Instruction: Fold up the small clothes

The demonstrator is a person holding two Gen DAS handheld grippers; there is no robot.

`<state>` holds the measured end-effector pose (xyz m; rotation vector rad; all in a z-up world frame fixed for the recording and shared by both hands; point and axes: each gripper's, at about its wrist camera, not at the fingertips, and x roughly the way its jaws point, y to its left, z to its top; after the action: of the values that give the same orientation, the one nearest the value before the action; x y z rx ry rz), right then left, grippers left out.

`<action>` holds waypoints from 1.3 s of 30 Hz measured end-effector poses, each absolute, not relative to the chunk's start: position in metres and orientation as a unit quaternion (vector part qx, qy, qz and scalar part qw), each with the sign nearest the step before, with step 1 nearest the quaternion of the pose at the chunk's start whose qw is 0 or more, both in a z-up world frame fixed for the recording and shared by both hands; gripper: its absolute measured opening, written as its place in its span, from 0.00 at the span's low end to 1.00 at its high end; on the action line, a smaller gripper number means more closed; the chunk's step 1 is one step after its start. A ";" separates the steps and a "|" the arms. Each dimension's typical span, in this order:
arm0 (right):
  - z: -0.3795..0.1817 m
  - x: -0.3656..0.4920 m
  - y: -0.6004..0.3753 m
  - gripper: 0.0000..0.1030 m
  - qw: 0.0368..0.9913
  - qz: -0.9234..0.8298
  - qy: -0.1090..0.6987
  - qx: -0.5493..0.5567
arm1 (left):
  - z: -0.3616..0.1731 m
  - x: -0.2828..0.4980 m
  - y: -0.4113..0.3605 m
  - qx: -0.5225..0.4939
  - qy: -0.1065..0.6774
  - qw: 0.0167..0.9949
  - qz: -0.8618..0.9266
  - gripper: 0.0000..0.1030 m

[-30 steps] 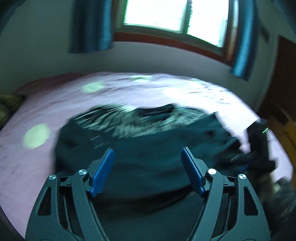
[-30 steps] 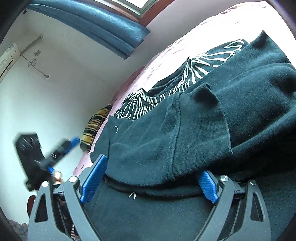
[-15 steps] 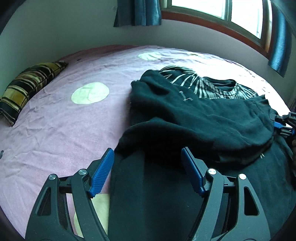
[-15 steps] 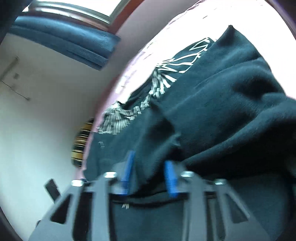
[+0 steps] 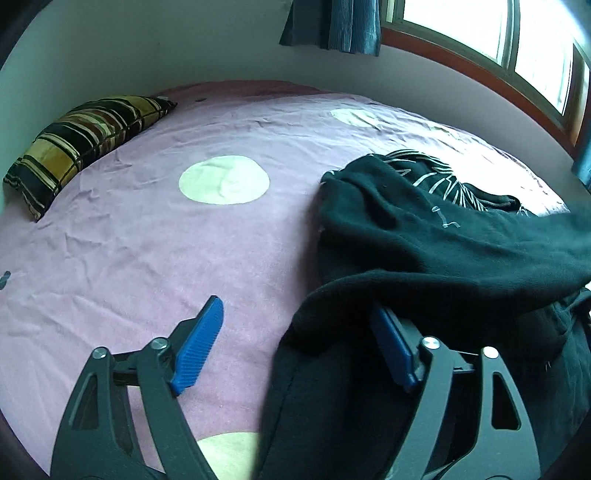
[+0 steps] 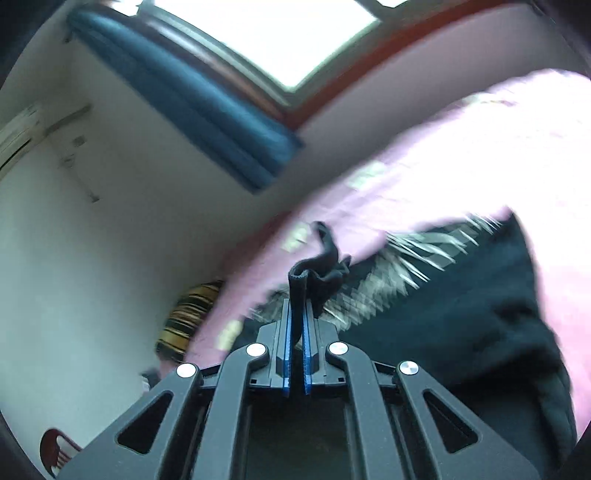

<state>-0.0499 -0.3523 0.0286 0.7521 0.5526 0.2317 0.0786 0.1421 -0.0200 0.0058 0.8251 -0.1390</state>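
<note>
A dark teal sweater lies rumpled on the pink bedspread, over a black garment with white line print. My left gripper is open at the sweater's near left edge; the cloth drapes over its right finger, the left finger is over bare bedspread. My right gripper is shut on a fold of the dark sweater and holds it lifted. The rest of the sweater hangs below it in the blurred right wrist view.
A striped yellow and black pillow lies at the bed's far left. A wall and a window with blue curtains stand behind the bed. Pale round spots mark the bedspread.
My right gripper has closed on a fold of the sweater and lifted it. My left gripper has swung left toward the sweater's left edge and stays open.
</note>
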 end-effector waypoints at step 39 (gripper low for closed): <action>-0.048 -0.101 -0.406 0.31 0.819 0.041 0.393 0.416 | 0.010 0.080 0.186 -0.109 0.418 0.867 -0.248 0.86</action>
<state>-0.1008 -0.4060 -0.0483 0.8850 0.8364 0.0876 0.0803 0.1861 0.0095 -0.2282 0.8761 -0.5184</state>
